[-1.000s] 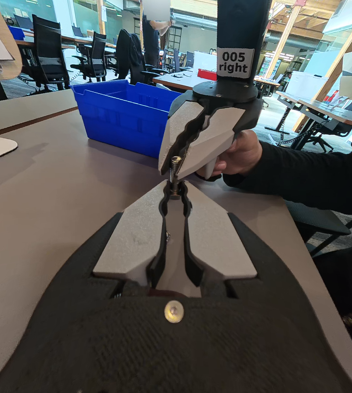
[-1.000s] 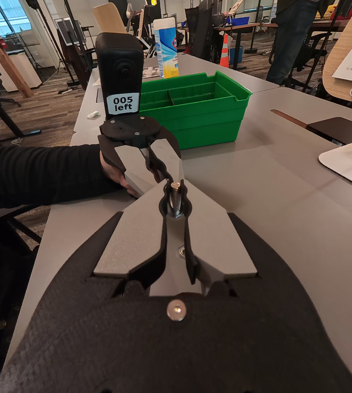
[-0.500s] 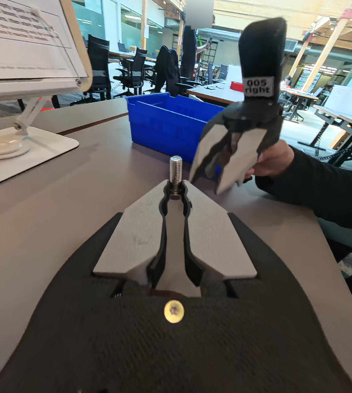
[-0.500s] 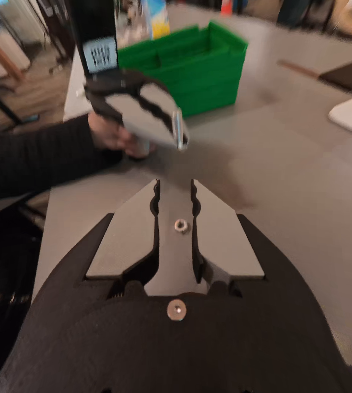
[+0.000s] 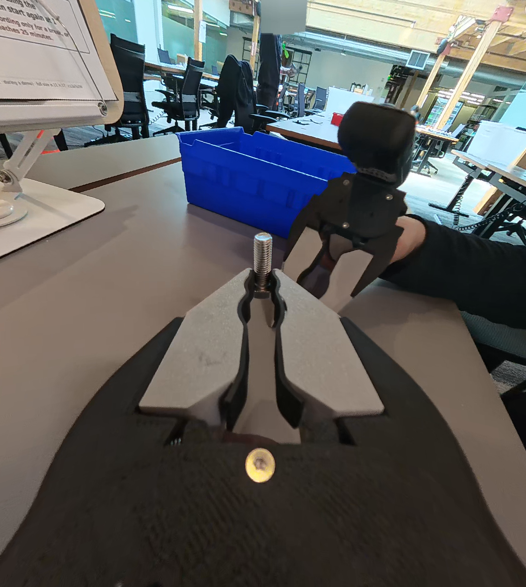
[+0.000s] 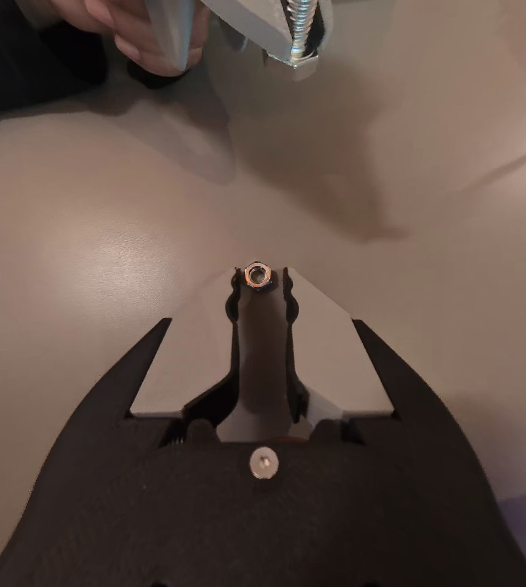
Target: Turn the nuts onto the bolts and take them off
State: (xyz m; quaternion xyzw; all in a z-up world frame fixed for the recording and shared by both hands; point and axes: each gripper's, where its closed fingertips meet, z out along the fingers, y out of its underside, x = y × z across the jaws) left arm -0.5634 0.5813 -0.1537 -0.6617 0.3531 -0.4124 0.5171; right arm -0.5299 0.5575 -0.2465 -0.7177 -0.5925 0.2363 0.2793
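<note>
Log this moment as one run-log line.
left gripper: shut on bolt | right gripper: open around nut on table

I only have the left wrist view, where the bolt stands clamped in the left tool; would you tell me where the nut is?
Observer: The nut lies flat on the table, hole upward, between the right tool's fingertips.
Operator: Is it gripped?
Observer: No; the jaws stand apart, with a gap beside the nut.
Operator: Where is the bolt from there?
Observer: The bolt, in the left tool, shows at the top edge of the right wrist view, well apart from the nut.
</note>
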